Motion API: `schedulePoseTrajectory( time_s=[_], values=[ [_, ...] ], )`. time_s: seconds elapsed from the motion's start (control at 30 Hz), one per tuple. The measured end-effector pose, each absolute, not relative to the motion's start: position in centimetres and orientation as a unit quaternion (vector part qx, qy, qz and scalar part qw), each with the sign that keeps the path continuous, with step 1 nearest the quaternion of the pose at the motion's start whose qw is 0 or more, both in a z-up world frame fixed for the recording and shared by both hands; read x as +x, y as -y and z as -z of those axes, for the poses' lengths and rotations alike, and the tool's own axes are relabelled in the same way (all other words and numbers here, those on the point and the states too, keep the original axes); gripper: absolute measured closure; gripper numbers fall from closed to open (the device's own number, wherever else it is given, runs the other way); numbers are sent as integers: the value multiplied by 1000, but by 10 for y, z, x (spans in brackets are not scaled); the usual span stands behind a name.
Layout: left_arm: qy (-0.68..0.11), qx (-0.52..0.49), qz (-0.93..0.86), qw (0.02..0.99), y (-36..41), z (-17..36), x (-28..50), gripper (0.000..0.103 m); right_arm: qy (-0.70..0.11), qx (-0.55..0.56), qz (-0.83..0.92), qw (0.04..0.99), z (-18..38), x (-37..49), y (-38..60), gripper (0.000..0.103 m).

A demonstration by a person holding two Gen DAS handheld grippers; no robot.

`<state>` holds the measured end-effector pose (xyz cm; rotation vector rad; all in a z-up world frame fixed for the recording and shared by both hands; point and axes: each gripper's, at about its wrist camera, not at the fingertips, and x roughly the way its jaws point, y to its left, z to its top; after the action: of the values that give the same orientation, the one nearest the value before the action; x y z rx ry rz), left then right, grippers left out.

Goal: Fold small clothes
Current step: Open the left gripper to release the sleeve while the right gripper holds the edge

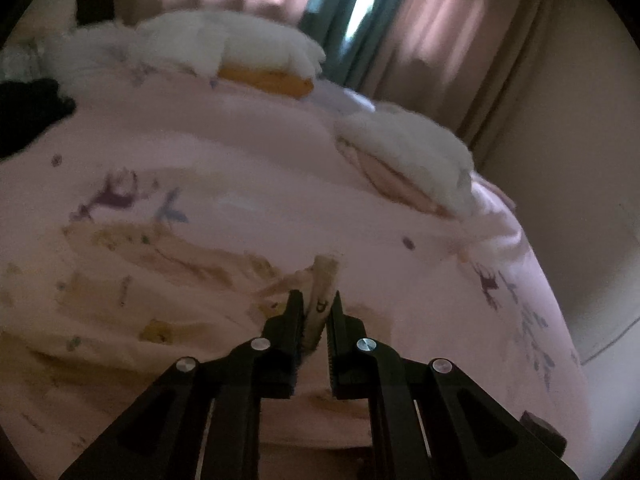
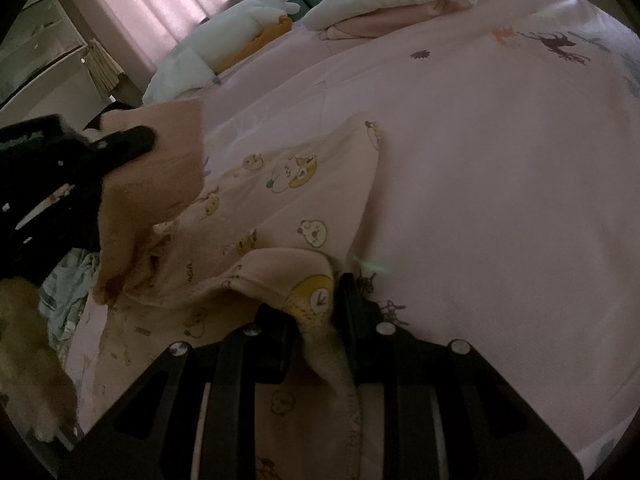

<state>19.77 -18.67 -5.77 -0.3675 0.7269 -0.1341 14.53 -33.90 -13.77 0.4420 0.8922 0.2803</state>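
Note:
A small pale pink garment (image 2: 276, 200) printed with cartoon animals lies on the pink bed cover (image 2: 500, 160). My right gripper (image 2: 316, 300) is shut on its near corner, which is folded up between the fingers. My left gripper (image 1: 316, 304) is shut on another edge of the same garment (image 1: 160, 256), lifting a pinched fold. The left gripper also shows at the left of the right wrist view (image 2: 120, 144), holding a raised flap of the cloth.
White and pink pillows (image 1: 408, 148) and folded bedding with an orange layer (image 1: 264, 76) lie at the far side of the bed. Pink curtains (image 1: 440, 20) hang behind. A dark item (image 1: 28, 108) lies at the far left. Shelves (image 2: 44, 52) stand beside the bed.

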Motion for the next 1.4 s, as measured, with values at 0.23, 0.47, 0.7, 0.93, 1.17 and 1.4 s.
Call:
schedulePoseTrajectory(
  time_s=[0.23,0.47,0.7,0.93,1.17,1.4],
  values=[
    [-323,-200,65,923,170,42,191,97,-426,220,-139,866,139,145,341,81],
    [-236,-227,53,943,119,-35,174,97,-427,222,-141,865,139,147,343,81],
    [-270,-205,91,936,141,-34,181,97,-427,230,-145,863,140,148,345,81],
    [-348,-230,102,903,135,27,187,97,-426,237,-148,860,141,148,344,81],
    [-409,-165,10,897,69,70,152,85,-432,209,-146,865,135,148,341,79],
    [-430,-180,-102,879,-17,104,85,85,-435,157,-84,883,126,137,347,92]
  ],
)
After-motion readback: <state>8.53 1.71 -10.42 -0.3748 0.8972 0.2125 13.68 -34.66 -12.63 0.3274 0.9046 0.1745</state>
